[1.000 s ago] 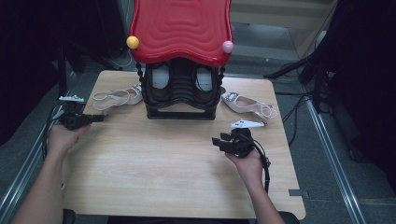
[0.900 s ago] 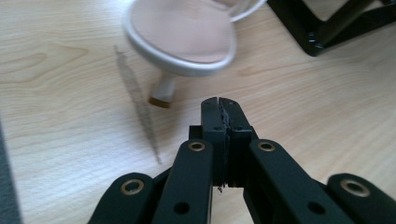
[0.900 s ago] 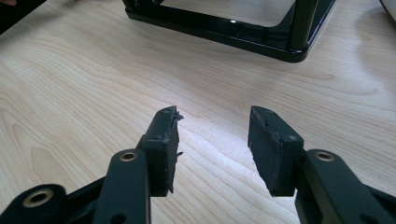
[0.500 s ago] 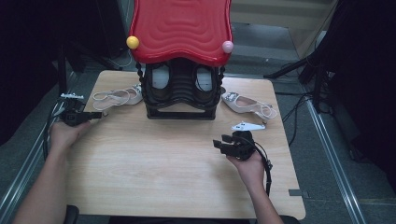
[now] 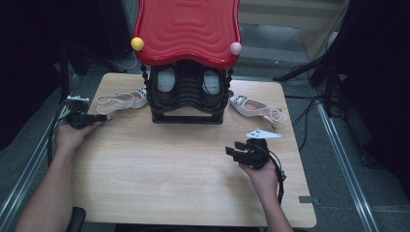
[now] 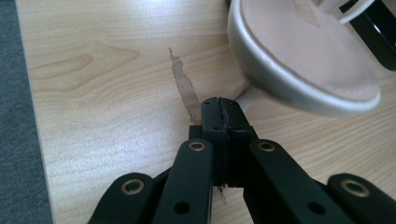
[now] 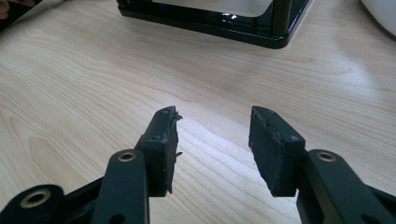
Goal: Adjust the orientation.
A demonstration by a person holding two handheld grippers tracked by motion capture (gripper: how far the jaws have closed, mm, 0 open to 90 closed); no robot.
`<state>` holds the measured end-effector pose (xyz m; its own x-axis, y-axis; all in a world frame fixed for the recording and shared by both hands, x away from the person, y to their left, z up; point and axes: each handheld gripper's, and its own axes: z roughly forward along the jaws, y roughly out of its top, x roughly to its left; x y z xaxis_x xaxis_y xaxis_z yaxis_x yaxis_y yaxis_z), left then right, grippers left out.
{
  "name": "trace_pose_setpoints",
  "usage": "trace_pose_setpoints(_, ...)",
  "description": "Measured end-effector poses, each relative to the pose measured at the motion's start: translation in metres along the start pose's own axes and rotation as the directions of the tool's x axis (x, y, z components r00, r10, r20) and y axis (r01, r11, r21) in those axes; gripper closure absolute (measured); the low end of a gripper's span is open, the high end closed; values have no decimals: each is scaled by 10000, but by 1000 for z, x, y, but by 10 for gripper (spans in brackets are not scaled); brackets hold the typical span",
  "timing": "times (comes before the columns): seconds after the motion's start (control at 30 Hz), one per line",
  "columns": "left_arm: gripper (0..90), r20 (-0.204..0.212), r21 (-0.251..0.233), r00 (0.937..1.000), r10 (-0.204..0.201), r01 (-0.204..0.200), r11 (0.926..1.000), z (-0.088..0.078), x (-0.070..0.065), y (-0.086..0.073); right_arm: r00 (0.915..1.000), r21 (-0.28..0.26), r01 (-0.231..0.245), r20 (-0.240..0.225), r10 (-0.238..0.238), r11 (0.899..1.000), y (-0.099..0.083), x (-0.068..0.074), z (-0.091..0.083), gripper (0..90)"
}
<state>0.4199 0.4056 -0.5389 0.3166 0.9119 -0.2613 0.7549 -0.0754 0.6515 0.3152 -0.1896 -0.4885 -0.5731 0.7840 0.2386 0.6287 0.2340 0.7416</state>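
Note:
A white slingback shoe (image 5: 121, 100) lies on the wooden table (image 5: 169, 179) left of a black shoe rack (image 5: 187, 104) with a red wavy top (image 5: 188, 29). Its mate (image 5: 256, 108) lies to the right of the rack. My left gripper (image 5: 102, 117) is shut with nothing in it, at the table's left edge just short of the left shoe. In the left gripper view the closed tips (image 6: 219, 109) nearly touch the heel of that shoe (image 6: 303, 60). My right gripper (image 5: 232, 151) rests open over bare wood at the front right, its pads (image 7: 166, 137) apart and facing the rack's base (image 7: 210, 18).
Two pale shoes (image 5: 167, 79) sit inside the rack. A yellow ball (image 5: 137, 44) and a pink ball (image 5: 235, 48) cap the rack's front corners. Metal rails (image 5: 338, 154) run along both sides of the table. Cables (image 5: 309, 116) trail at the right.
My left gripper has shifted slightly toward the left shoe. The right gripper has stayed where it was.

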Motion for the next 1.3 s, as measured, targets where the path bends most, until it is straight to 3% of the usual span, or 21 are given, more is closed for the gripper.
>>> trace_pose_setpoints(0.33,900,154,257,9999,-67,63,9997,2,-5,3,10000,-61,-18,9,18,10000,-1,-2,-1,531)
trace_pose_setpoints(0.47,900,443,378,9974,-567,550,9978,1,-6,3,10000,-43,-48,7,48,10000,-1,-1,-1,529)
trace_pose_setpoints(0.63,900,447,576,9985,-331,305,9979,0,-14,4,10000,-23,-79,28,80,10000,-1,-1,-1,525)
trace_pose_setpoints(0.77,900,528,584,9975,-480,449,9973,0,-19,6,10000,23,-85,-11,85,10000,-1,-1,0,524)
trace_pose_setpoints(1.03,897,626,1043,9957,-686,619,9926,0,-32,8,9999,-15,-94,-48,94,10000,-2,-1,2,516)
trace_pose_setpoints(1.3,882,803,1309,9964,-263,156,9913,9,-58,9,10000,42,-47,-20,47,10000,-2,0,3,510)
